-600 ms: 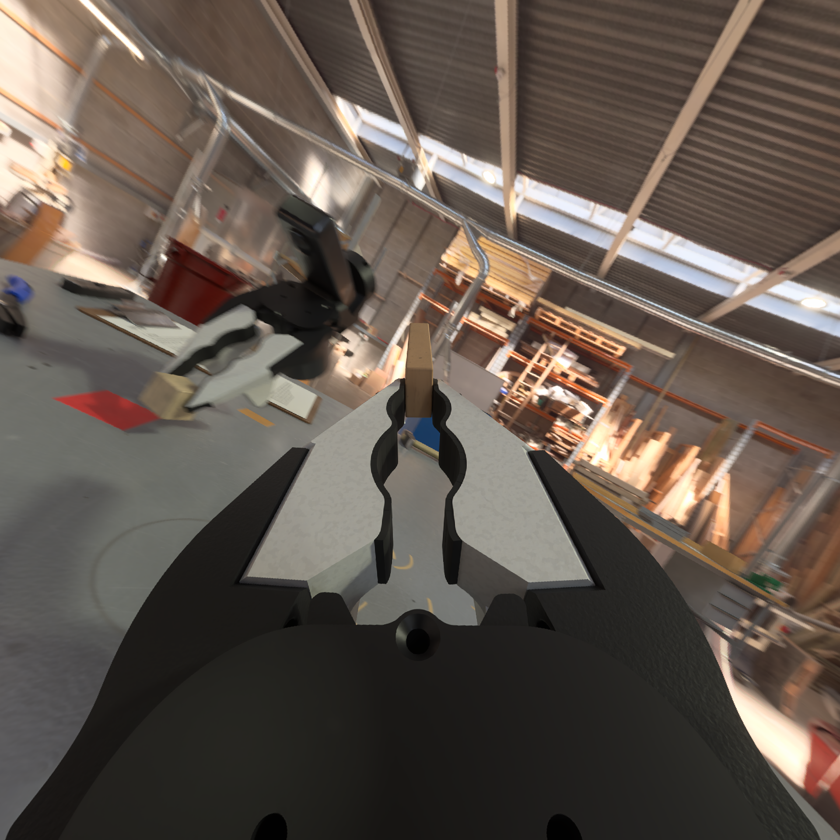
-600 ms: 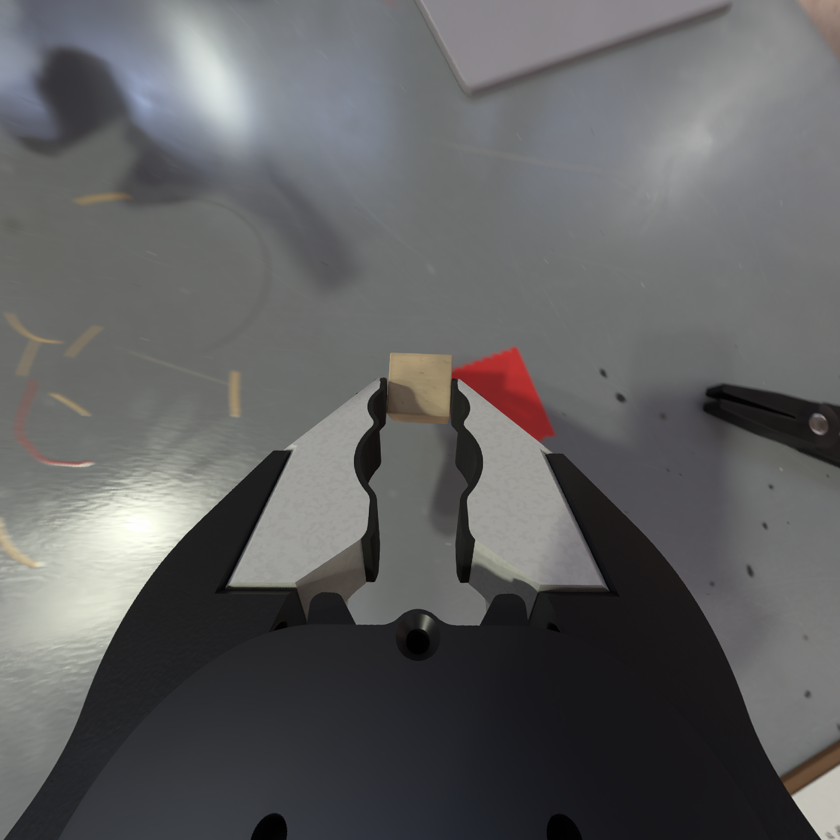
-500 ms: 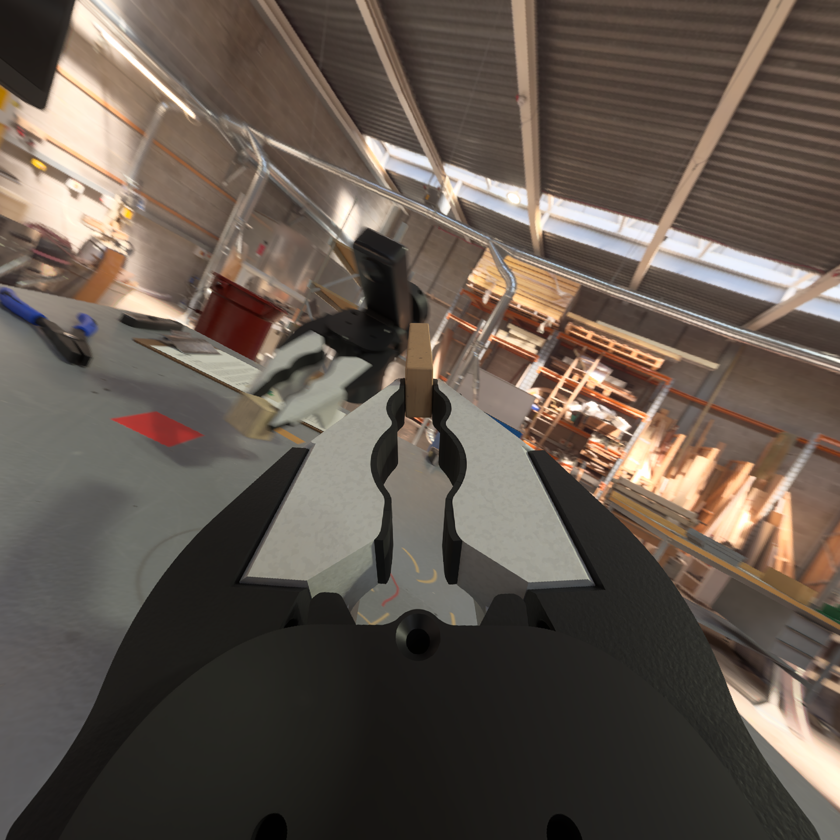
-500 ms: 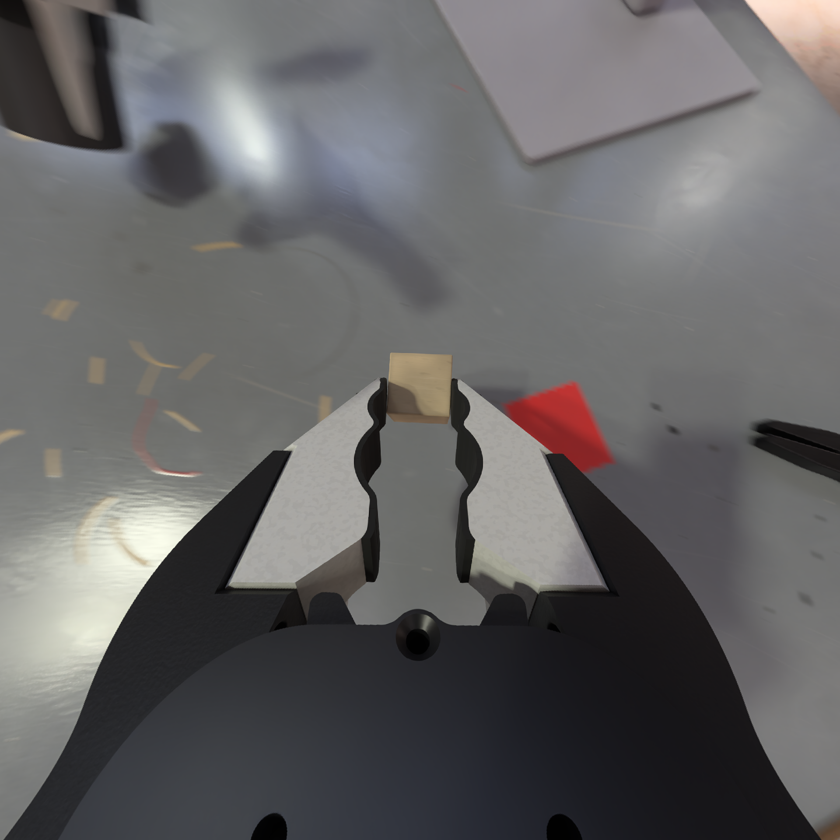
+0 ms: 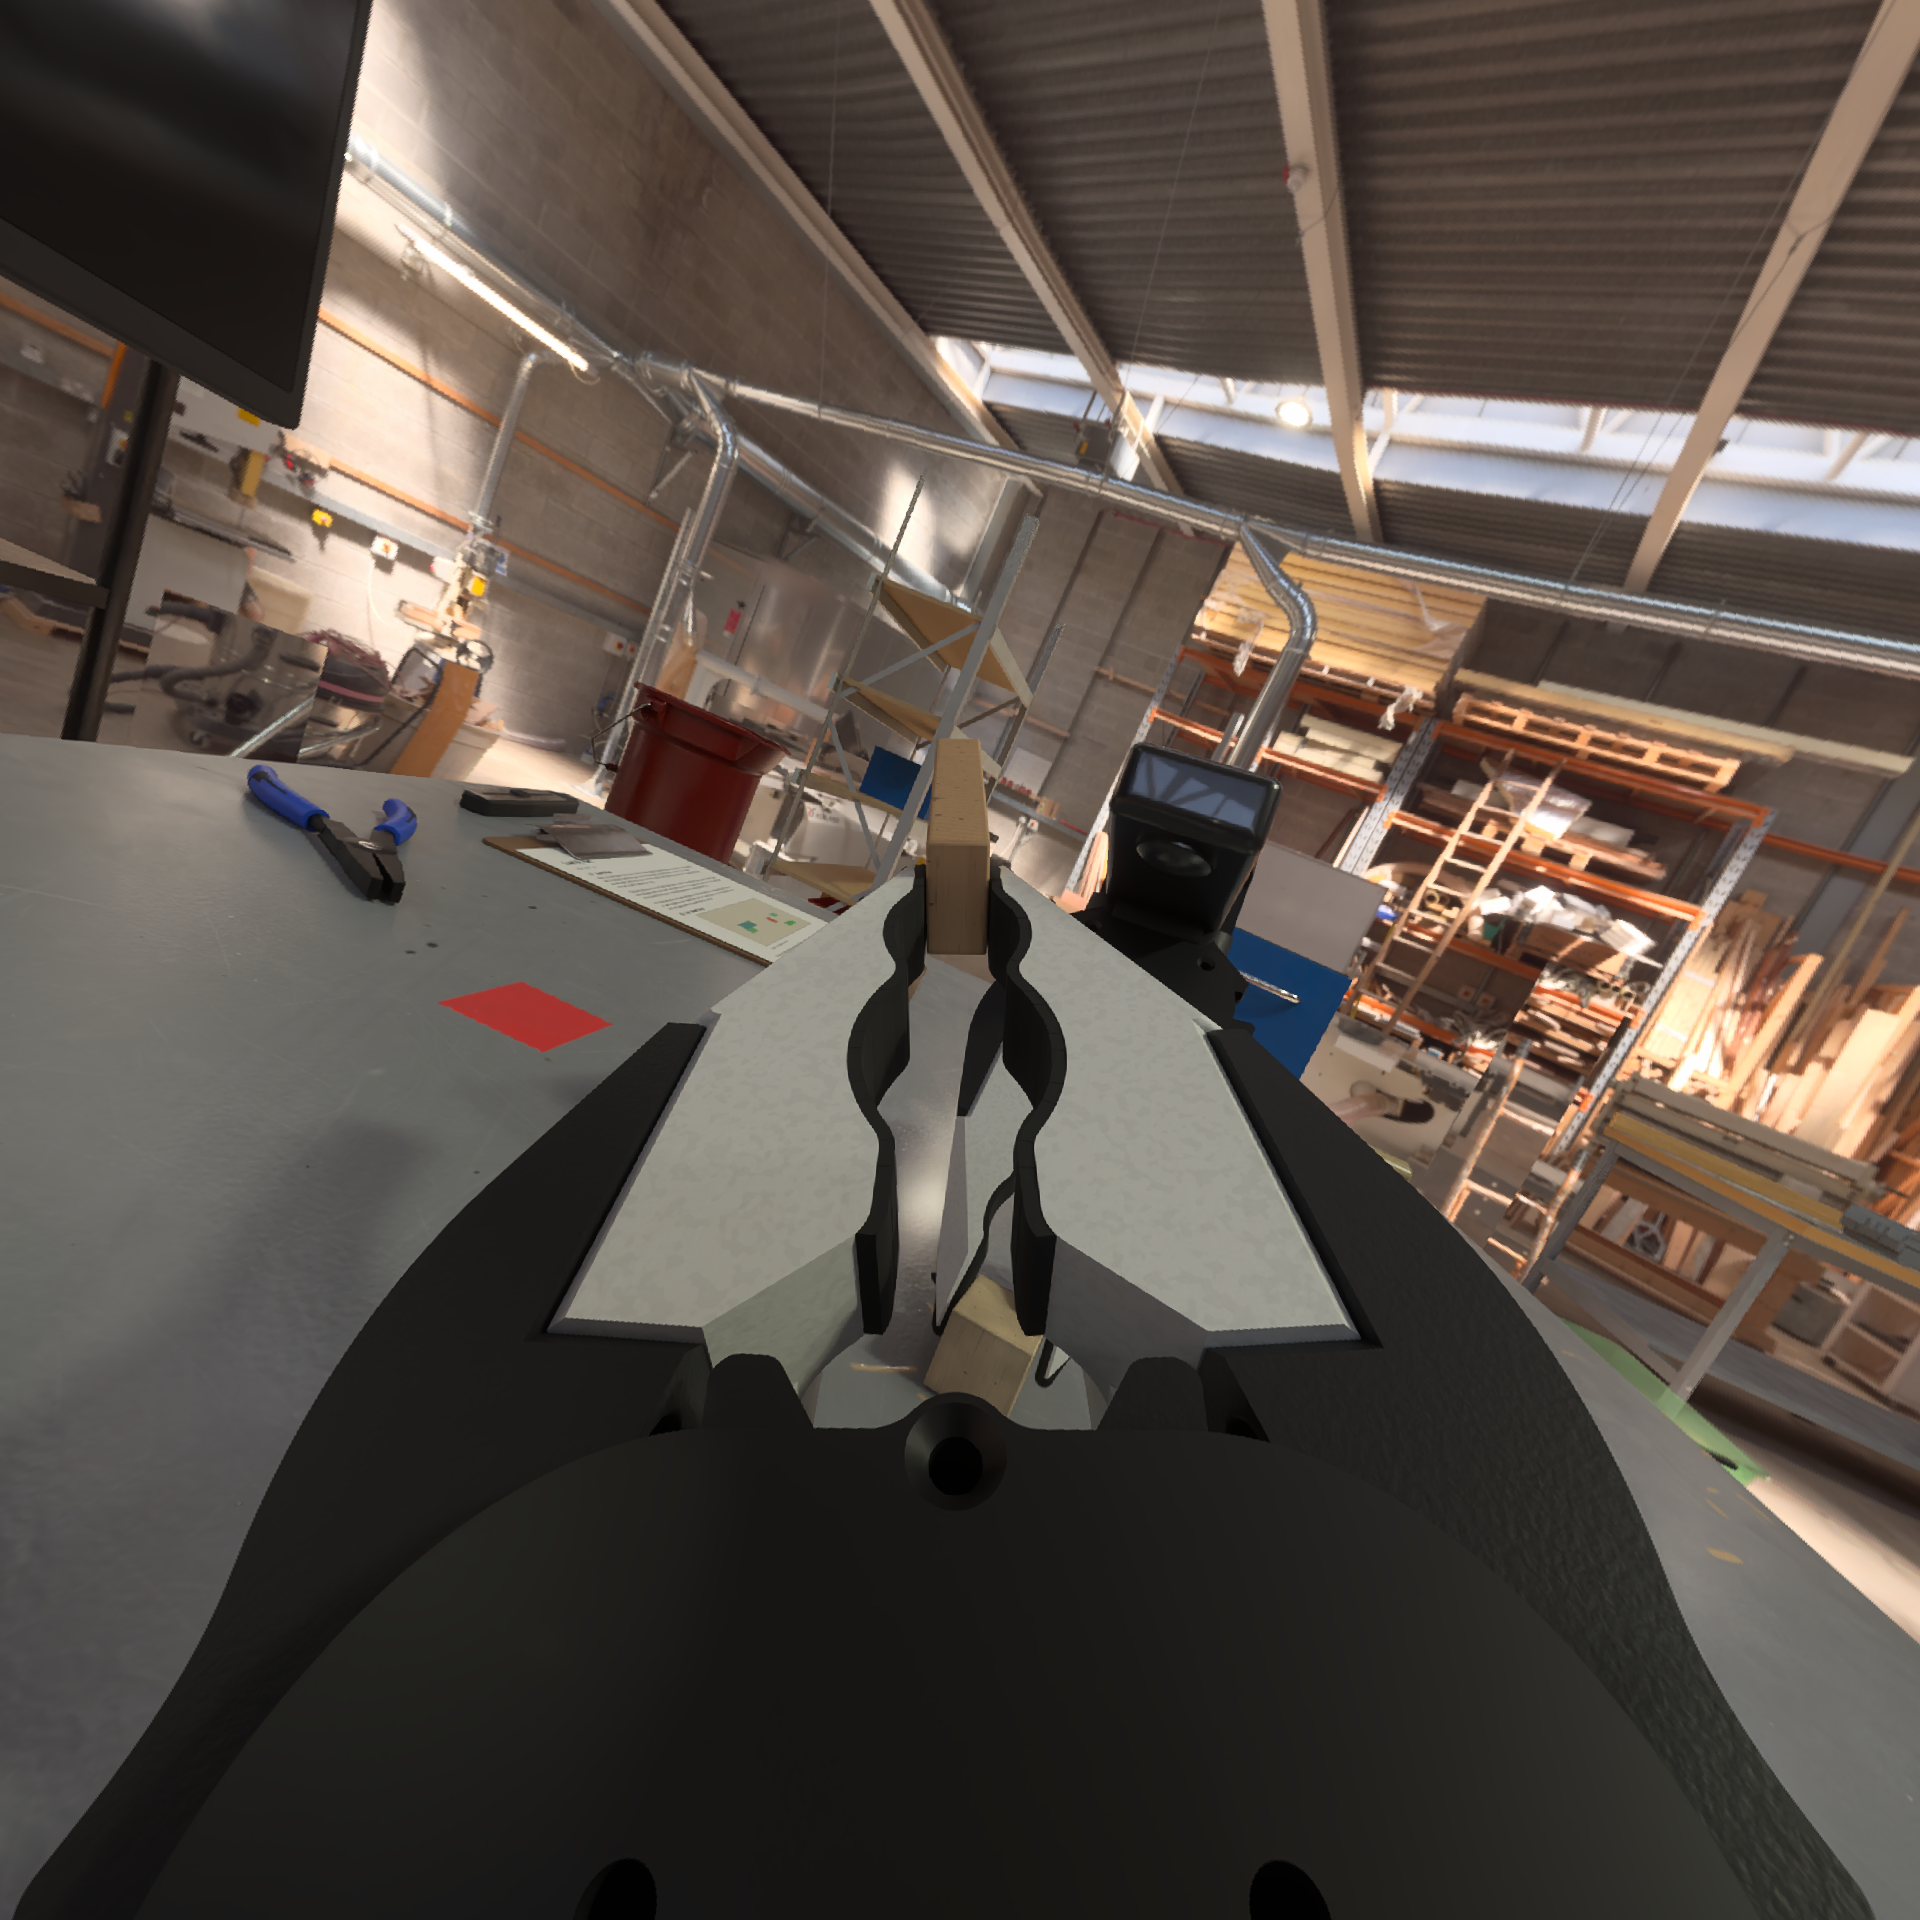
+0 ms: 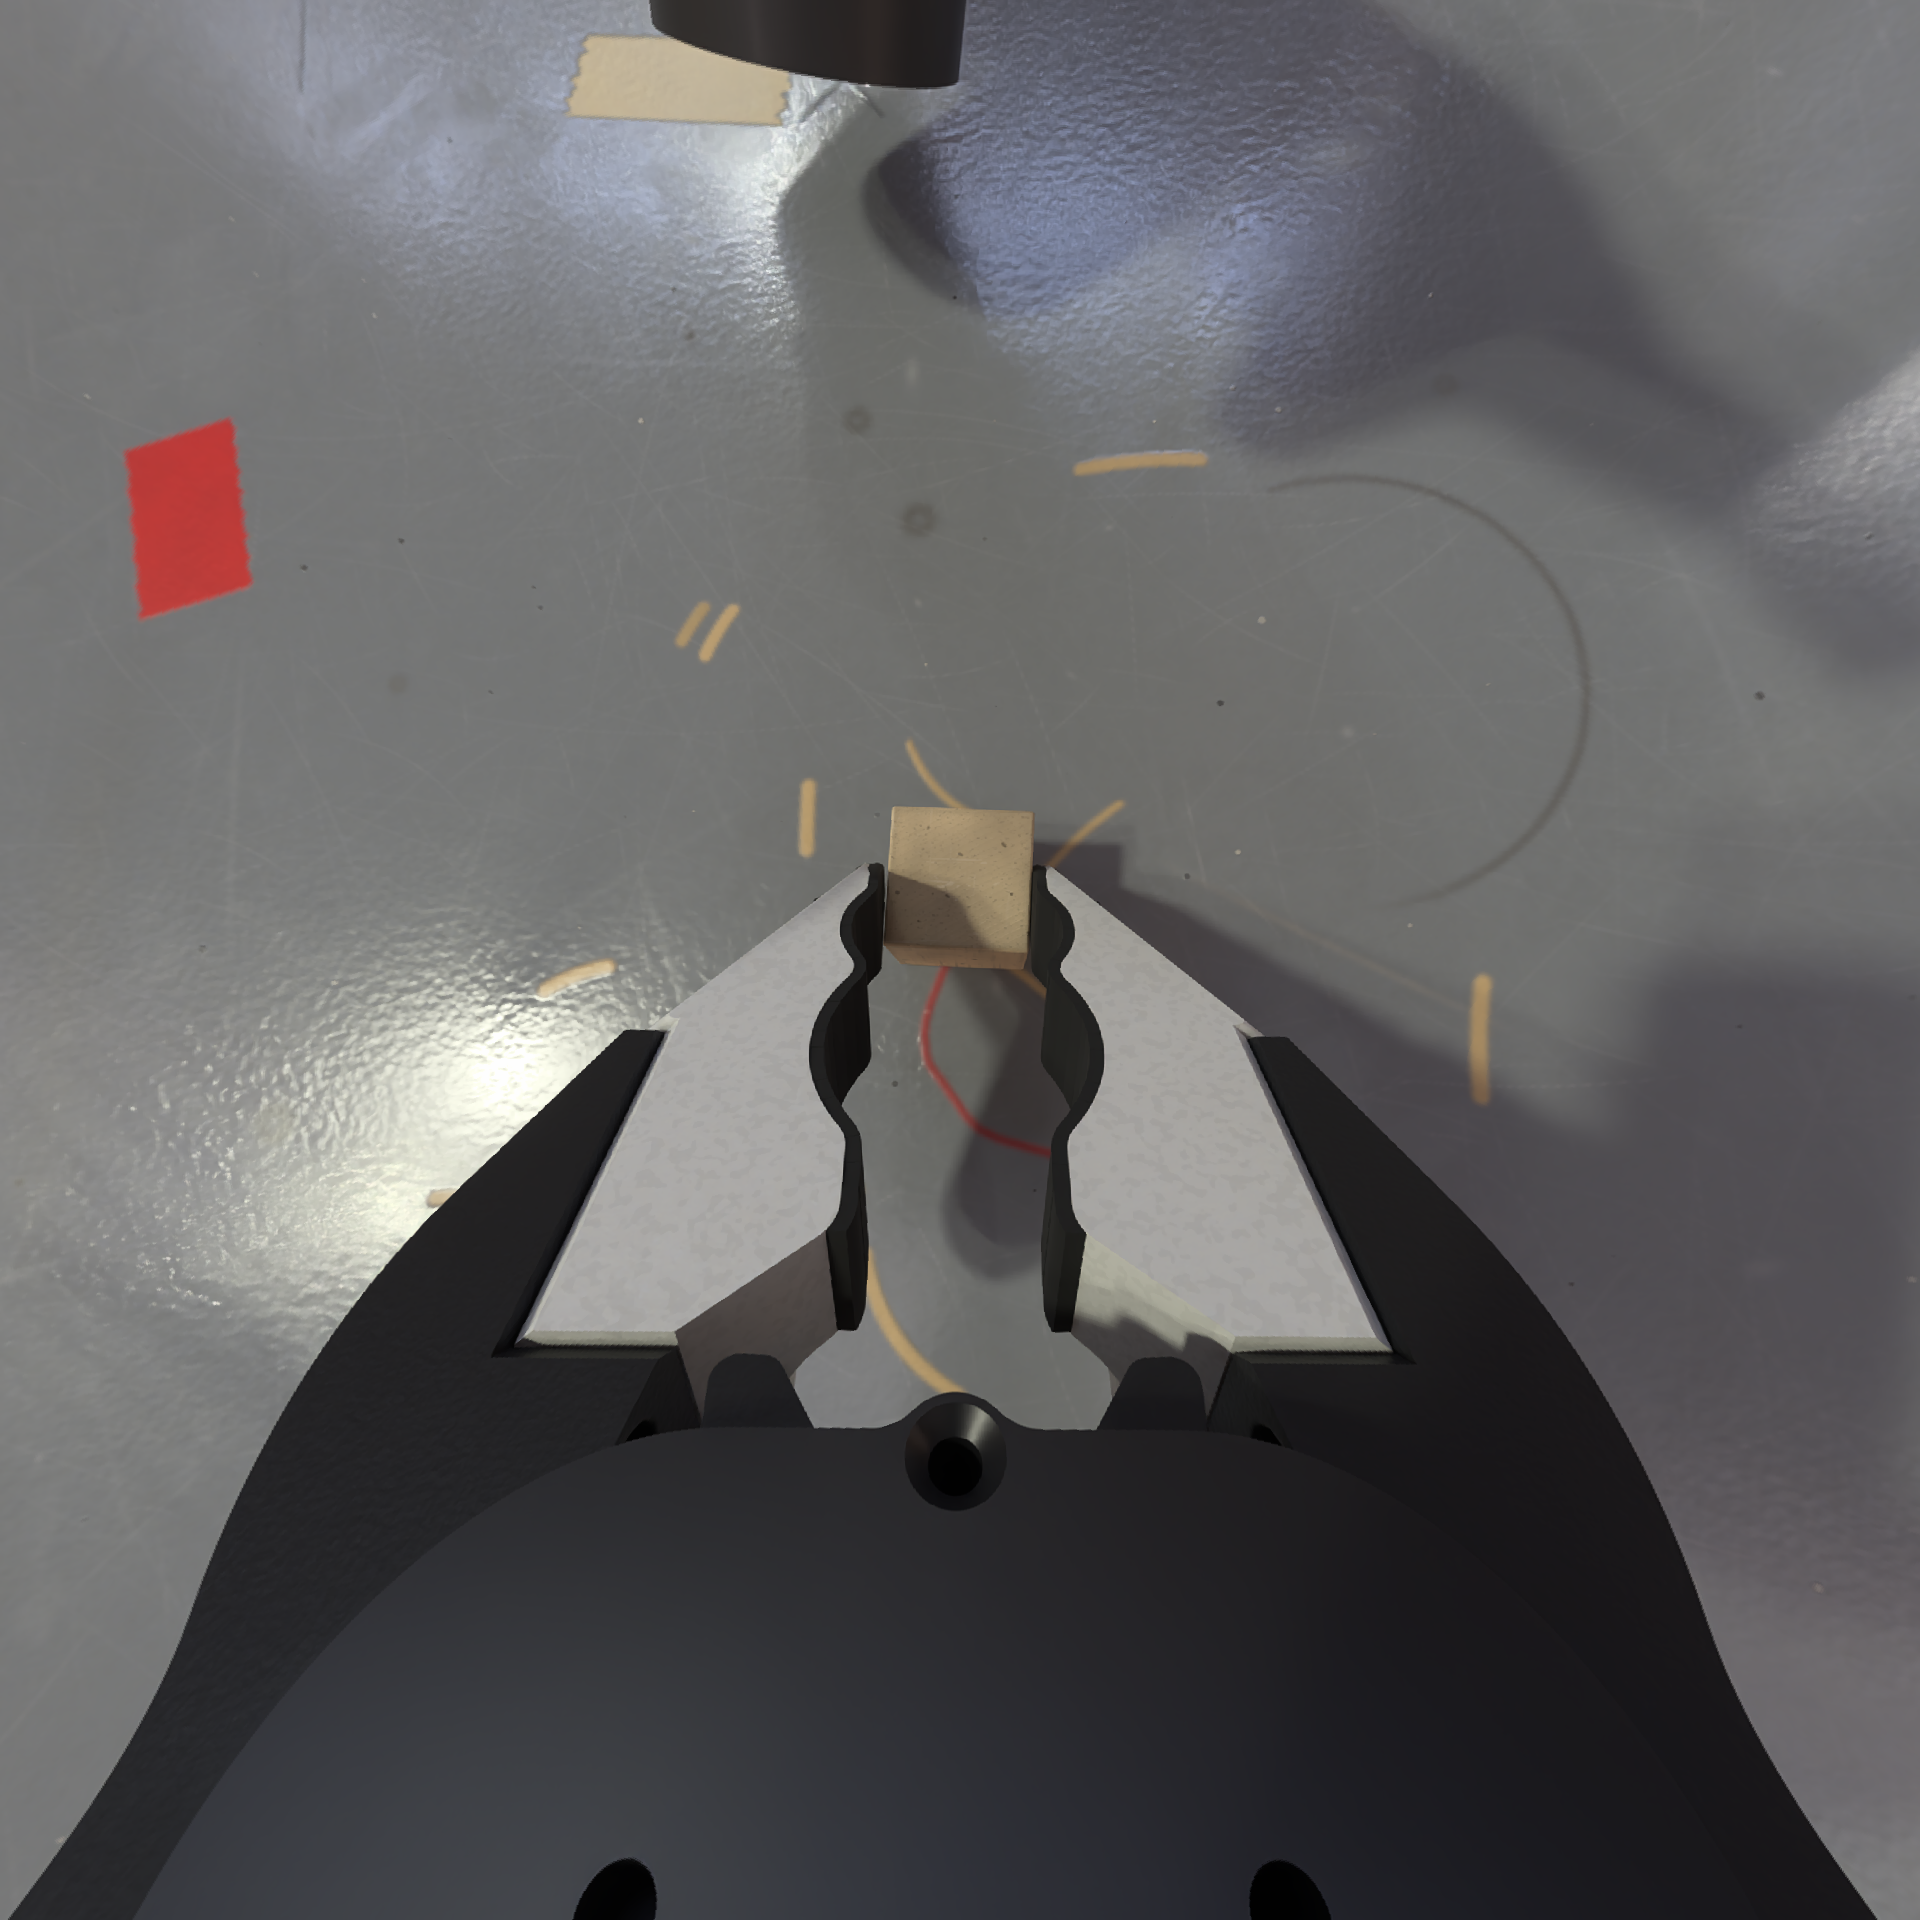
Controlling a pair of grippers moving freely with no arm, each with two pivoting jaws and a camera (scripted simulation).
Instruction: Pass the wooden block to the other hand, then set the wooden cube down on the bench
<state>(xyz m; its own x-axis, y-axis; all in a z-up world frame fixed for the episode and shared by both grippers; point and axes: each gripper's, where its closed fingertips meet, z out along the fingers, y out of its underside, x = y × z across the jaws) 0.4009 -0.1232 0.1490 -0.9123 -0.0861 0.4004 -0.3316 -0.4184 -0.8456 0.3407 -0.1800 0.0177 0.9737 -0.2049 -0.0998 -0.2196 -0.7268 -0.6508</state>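
My left gripper point(image 5: 956, 896) is shut on a thin wooden block point(image 5: 956, 831) that stands upright between its fingertips, held above the grey bench point(image 5: 208, 1091). My right gripper point(image 6: 958, 896) is shut on a pale wooden cube point(image 6: 961, 896) and points down at the bench point(image 6: 416, 727), close above it. In the left wrist view the right gripper's black body point(image 5: 1184, 862) rises just behind my left fingers. The cube point(image 5: 982, 1351) shows low down through the gap between them. A dark part of the left gripper point(image 6: 810, 36) shows at the top of the right wrist view.
A red patch point(image 5: 525, 1015) point(image 6: 187, 516) marks the bench. Blue-handled pliers point(image 5: 332, 826), a clipboard point(image 5: 665, 888) and a small black object point(image 5: 517, 800) lie at the far side. Wood shavings, a tape strip point(image 6: 675, 94) and a red wire point(image 6: 966, 1081) lie under the cube.
The right gripper with the cube has moved from the left of my left gripper to just ahead of and under its fingers. The red patch slid to the far left. Both grips held.
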